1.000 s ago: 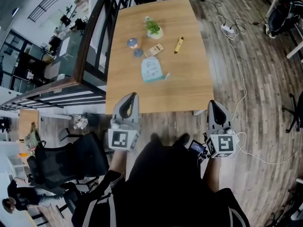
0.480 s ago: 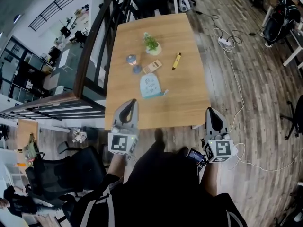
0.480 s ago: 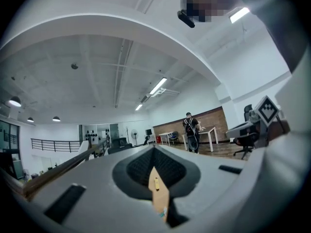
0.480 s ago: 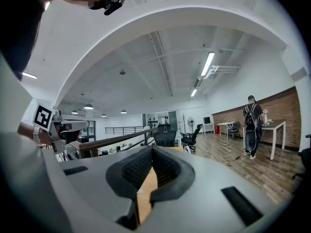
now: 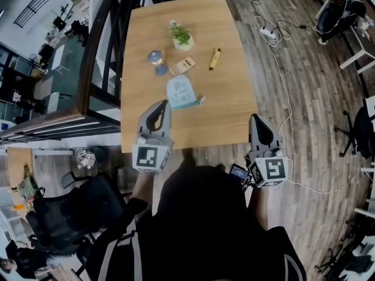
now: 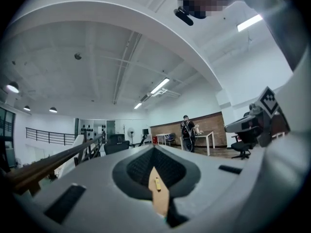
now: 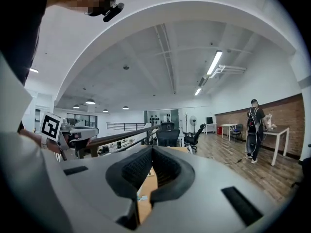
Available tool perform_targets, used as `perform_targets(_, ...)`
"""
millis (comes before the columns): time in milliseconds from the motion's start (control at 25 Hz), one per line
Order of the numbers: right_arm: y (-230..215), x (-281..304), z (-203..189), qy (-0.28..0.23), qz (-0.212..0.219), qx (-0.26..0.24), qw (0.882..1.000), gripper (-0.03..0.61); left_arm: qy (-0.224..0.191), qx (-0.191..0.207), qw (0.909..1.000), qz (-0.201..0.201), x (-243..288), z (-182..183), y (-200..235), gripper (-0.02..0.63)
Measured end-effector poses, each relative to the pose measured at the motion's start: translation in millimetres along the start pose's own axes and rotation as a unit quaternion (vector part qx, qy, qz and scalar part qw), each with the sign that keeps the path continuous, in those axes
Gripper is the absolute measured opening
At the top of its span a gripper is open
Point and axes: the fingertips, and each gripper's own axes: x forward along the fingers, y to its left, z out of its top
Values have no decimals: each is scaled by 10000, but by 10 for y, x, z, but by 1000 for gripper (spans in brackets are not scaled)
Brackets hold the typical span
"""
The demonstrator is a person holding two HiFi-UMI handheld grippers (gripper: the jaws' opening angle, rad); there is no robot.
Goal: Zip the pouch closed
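Near the front edge of the wooden table (image 5: pixel 234 113) lies the pale-blue fabric pouch (image 5: pixel 180 92), untouched. The left gripper (image 5: pixel 163 103) and right gripper (image 5: pixel 256 117) hang by that edge, jaws together and empty. Ideally one pins the fabric while the other draws the slider straight.

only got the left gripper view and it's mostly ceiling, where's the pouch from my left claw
Observer: In the head view the pouch lies flat on the table, just beyond the left claw and slightly to its right. That claw is shut with nothing in it.
Operator: is the right claw on the pouch then
Observer: No. The right claw is by the table's near right corner, well to the right of the pouch, shut and holding nothing.
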Motion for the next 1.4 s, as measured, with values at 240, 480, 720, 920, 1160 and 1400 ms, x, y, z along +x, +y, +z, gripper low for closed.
perform_targets(240,368,512,-12,266,187,-80,9994,14,125,-190,9997,-108,71,-225,393,0)
perform_targets(480,756,1007,-9,840,137,-718,9938,14,517,-748,9953,-339,216,-564,885,0)
perform_targets(720,1117,1311,162,762,191,-756,9940,14,459,-874,9937,-529,344,-573,1210,0)
perform_targets(920,1241,1661,121,996,416,-946,9896,14,180,-1183,9925,-263,320,-537,1406,0)
perform_targets(1160,1268,2045,-3,1061,1052,-923,9845,14,378,-1230,9917,80,352,-660,1432,0)
perform_targets(1400,1049,2341,84,717,1524,-729,9830,14,452,-1067,9910,664,450,-660,1386,0)
